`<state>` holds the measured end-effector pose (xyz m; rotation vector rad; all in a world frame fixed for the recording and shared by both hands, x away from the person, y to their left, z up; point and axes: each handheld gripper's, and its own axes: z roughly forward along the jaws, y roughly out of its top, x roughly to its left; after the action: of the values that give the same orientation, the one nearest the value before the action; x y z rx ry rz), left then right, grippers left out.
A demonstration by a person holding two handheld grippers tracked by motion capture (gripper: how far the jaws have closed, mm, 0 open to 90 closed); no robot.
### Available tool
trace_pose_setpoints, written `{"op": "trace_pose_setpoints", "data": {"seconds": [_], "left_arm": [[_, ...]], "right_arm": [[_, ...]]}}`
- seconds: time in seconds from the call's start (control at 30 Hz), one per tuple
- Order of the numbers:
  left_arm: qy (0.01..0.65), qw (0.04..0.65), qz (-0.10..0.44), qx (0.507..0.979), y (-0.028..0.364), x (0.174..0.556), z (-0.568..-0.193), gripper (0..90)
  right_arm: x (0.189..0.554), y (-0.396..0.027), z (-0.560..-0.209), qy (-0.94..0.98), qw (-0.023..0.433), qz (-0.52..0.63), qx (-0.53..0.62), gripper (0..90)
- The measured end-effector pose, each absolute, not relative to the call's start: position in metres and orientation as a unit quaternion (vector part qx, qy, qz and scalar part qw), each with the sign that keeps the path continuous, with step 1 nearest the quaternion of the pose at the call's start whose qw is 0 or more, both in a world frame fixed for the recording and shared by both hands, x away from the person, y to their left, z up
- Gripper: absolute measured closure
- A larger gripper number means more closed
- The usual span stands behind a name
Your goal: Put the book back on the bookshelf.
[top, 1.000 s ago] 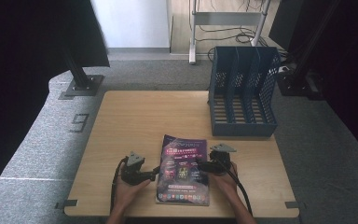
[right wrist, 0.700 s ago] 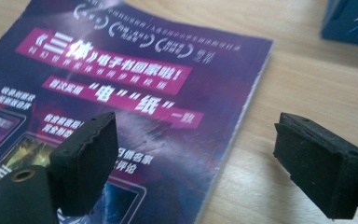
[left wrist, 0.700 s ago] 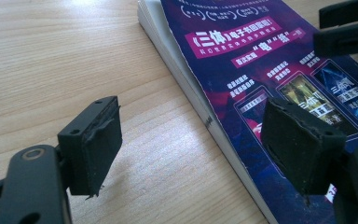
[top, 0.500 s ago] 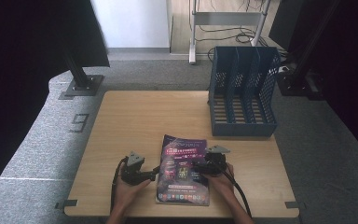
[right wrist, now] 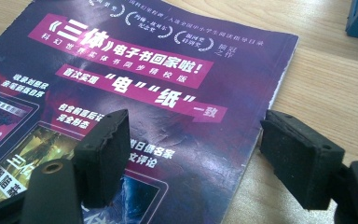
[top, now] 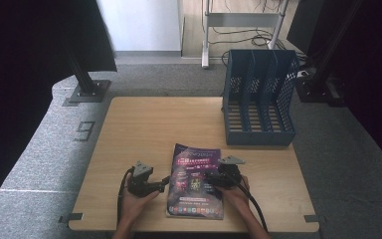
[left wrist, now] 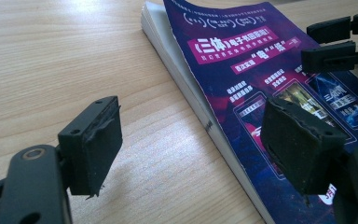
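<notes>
A purple magazine [top: 196, 181] lies flat near the table's front edge, its cover [right wrist: 144, 79] printed with white text. My left gripper [top: 165, 183] rests at its left edge, jaws open. In the left gripper view [left wrist: 196, 140] one pad hangs over bare wood and the other over the cover [left wrist: 242, 60]. My right gripper [top: 210, 180] sits at the magazine's right edge. Its jaws [right wrist: 200, 156] have just been closing but stand open. The magazine's edge lies between them, and the pads do not press on it. The right gripper's fingers [left wrist: 326, 42] also reach in over the cover.
A blue slotted file rack [top: 258, 99] stands at the table's back right corner. Bare wooden tabletop [top: 144, 129] stretches behind and left of the magazine. Both forearms come in from the front edge, cables trailing.
The right gripper has edged a little left onto the magazine's right edge. The left gripper and the magazine have not moved.
</notes>
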<state>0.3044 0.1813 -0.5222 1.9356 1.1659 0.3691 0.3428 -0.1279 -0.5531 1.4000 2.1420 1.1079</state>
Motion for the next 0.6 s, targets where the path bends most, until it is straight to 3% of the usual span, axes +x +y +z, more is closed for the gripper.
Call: {"op": "trace_pose_setpoints", "data": {"seconds": [0.6], "left_arm": [[0.463,0.411,0.155,0.770,0.170,0.317,-0.515,20.7]], "right_arm": [[0.343,-0.128,-0.553,0.757,0.178,0.391,0.493,24.4]]}}
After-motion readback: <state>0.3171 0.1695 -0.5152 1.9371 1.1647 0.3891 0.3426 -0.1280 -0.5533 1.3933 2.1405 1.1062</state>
